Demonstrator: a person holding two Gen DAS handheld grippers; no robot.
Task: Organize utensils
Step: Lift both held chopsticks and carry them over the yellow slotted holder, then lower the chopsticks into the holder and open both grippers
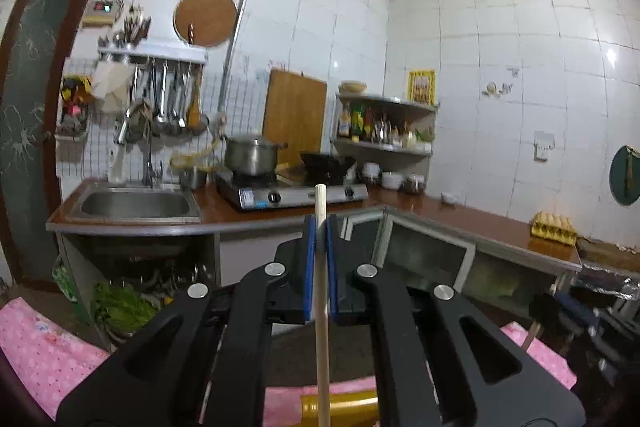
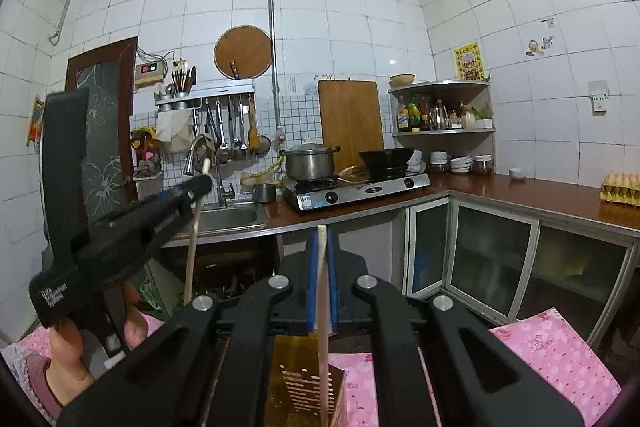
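Left wrist view: the left gripper (image 1: 320, 227) is clenched on a wooden chopstick (image 1: 321, 267) standing upright between its blue pads (image 1: 309, 259), above a gold holder (image 1: 340, 409) on the pink cloth (image 1: 44, 351). Right wrist view, from the left: a hand (image 2: 96, 343) holds that gripper and stick; at centre the right gripper (image 2: 322, 241) grasps a second chopstick (image 2: 323, 307) upright over the perforated gold holder (image 2: 304, 391)
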